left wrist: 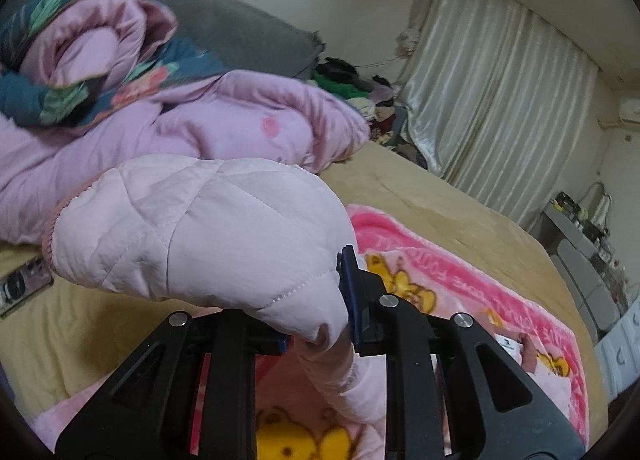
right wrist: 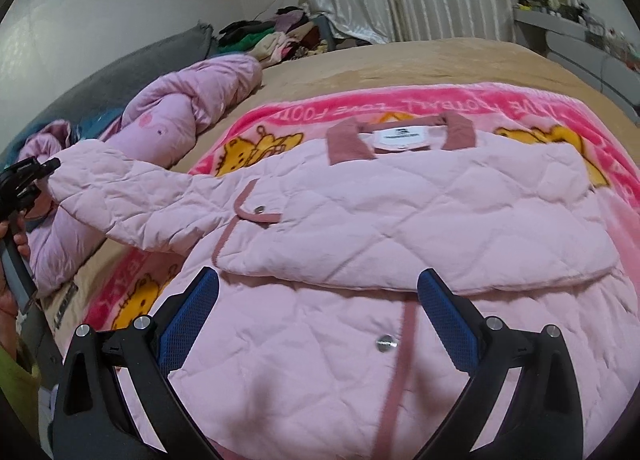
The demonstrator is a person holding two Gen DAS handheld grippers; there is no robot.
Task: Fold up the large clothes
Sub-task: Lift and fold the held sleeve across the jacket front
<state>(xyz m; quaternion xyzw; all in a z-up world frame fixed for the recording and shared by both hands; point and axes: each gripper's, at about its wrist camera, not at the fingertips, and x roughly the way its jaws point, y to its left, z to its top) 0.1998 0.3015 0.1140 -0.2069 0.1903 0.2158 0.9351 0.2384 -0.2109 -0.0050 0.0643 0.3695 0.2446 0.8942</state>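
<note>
A pale pink quilted jacket (right wrist: 360, 220) lies spread on a pink bear-print blanket (right wrist: 400, 100), its darker pink collar (right wrist: 348, 144) on the far side. Its upper part is folded down over the body. In the left wrist view my left gripper (left wrist: 320, 324) is shut on the cuff end of the jacket's sleeve (left wrist: 200, 228) and holds it up off the bed. The right wrist view shows that sleeve (right wrist: 128, 204) stretched out to the left toward the left gripper (right wrist: 28, 180). My right gripper (right wrist: 319, 284) hovers open over the jacket's lower front, with nothing between its blue pads (right wrist: 188, 320).
A tan bed cover (right wrist: 400, 60) lies under the blanket. A crumpled pink duvet (left wrist: 180, 128) and a dark floral quilt (left wrist: 48, 100) are heaped at the head end against a grey headboard (left wrist: 240, 32). Loose clothes (right wrist: 272, 36), curtains (left wrist: 488, 100) and a cluttered dresser (right wrist: 580, 28) stand beyond.
</note>
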